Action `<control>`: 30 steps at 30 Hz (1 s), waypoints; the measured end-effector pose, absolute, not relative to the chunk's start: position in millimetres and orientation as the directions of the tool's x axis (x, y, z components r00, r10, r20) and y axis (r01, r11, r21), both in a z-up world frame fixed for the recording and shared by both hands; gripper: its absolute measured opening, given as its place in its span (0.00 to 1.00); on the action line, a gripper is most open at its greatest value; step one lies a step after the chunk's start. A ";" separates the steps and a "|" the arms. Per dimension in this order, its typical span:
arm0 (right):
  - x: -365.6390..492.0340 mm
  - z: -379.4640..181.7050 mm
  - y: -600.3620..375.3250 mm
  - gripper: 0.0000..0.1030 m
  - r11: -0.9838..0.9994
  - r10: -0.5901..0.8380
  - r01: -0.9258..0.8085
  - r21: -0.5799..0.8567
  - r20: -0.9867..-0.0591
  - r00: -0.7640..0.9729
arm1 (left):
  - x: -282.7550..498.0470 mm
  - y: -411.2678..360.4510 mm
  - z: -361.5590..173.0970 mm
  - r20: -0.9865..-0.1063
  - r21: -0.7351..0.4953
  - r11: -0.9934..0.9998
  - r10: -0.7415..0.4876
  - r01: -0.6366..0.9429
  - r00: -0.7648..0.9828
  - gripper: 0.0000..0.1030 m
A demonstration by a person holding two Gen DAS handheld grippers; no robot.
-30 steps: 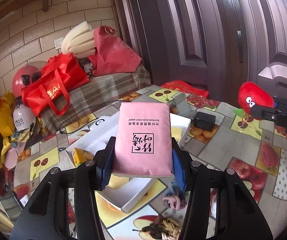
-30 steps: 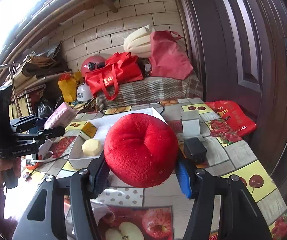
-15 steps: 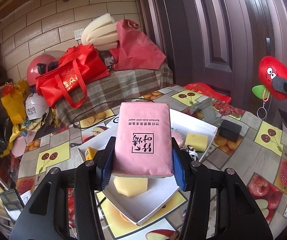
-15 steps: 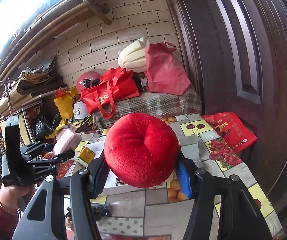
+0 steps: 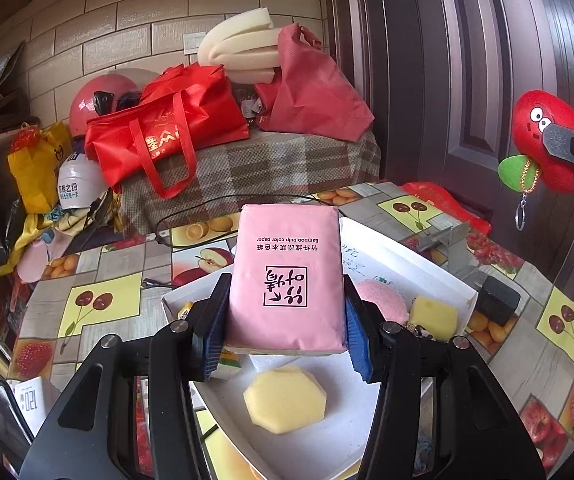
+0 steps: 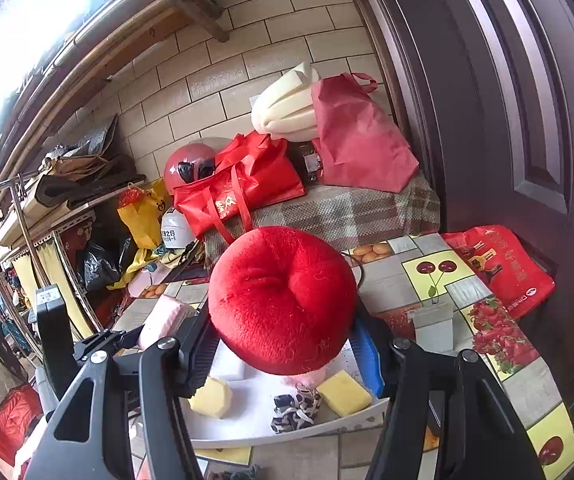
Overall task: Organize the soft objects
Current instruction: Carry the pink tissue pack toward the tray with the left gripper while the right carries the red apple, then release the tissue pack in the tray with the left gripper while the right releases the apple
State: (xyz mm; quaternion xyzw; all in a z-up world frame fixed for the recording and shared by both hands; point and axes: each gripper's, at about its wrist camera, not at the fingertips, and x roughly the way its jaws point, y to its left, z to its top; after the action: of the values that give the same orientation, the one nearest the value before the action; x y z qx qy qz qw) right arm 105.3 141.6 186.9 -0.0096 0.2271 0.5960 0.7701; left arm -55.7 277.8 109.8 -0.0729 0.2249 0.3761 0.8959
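Note:
My left gripper [image 5: 285, 344] is shut on a pink tissue pack [image 5: 287, 276] and holds it above a white tray [image 5: 403, 256]. In that tray lie a yellow sponge octagon [image 5: 285, 398], a yellow sponge block [image 5: 435, 316] and a pink fluffy piece [image 5: 381, 300]. My right gripper [image 6: 287, 344] is shut on a red plush apple [image 6: 283, 298], raised over the same white tray [image 6: 247, 408]. The plush apple [image 5: 549, 148] with its eyes and green leaf also hangs at the right edge of the left wrist view. The pink tissue pack [image 6: 165, 320] shows at left in the right wrist view.
The fruit-patterned tablecloth [image 5: 103, 300] covers the table. A black box [image 5: 497, 300] and a red bag [image 6: 499, 264] lie at the right, by the dark door [image 5: 467, 60]. Red bags [image 5: 167, 136], a helmet and foam sit on a plaid-covered bench behind. A leopard-print scrunchie [image 6: 297, 406] lies in the tray.
Both grippers have moved toward the tray with their loads; the tray now lies right under the pink pack. The plush apple has risen and sits higher in the left wrist view.

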 end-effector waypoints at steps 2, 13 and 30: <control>105.0 185.7 153.5 0.58 0.288 0.909 -0.923 0.257 -0.378 0.178 | -55.1 281.6 109.6 -0.456 0.040 0.701 0.647 -0.712 0.611 0.49; 101.1 153.8 218.6 0.58 0.284 0.851 -0.931 0.228 -0.507 0.135 | -50.5 307.3 86.7 -0.510 0.016 0.689 0.629 -0.725 0.587 0.49; 98.0 96.1 273.9 0.58 0.323 0.749 -0.925 0.200 -0.651 0.121 | -38.9 314.0 64.5 -0.560 0.011 0.700 0.595 -0.714 0.576 0.49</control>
State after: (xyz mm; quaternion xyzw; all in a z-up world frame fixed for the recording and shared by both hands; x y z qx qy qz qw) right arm 98.0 273.9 96.1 -0.1280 0.3430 0.5674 0.7376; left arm -38.9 314.0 64.5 -0.1086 0.2722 0.3716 0.8809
